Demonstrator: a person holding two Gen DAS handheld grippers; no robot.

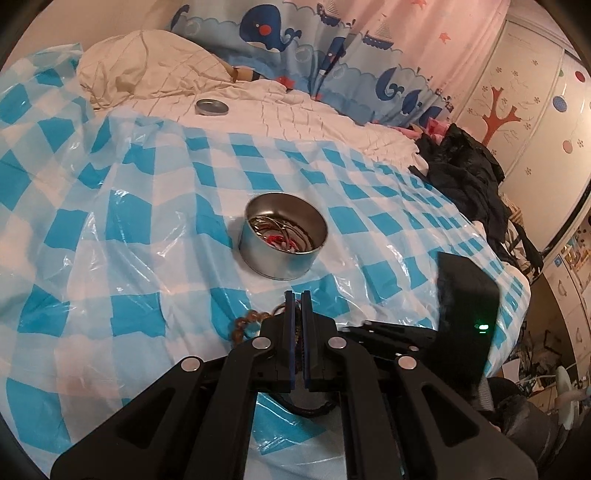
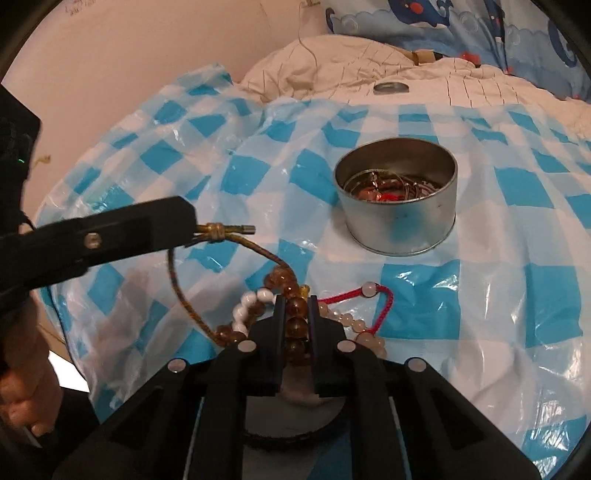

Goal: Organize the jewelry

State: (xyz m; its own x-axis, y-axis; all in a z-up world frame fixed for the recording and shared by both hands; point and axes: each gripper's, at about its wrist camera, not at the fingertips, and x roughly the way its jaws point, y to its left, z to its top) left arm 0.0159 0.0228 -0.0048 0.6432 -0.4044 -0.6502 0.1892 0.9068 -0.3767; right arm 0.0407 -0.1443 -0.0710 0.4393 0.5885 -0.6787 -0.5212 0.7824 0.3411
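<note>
Checkered sheet [image 2: 424,122]; right-wrist view only: right jaws clamping amber beads [image 2: 295,325], left jaws pinching cord [image 2: 225,234].

A bed [image 1: 332,122] with cream bedding fills the room, a blue-and-white checked plastic sheet [image 1: 147,206] spread over it and a cream pillow [image 1: 147,66] at its head against a plain pale wall [image 2: 129,55]. Behind hangs a curtain [image 1: 314,33] printed with whales and boats, beside a white wardrobe [image 1: 535,103] with a tree design. Dark clothing [image 1: 469,173], it seems, is heaped at the bed's edge.
</note>
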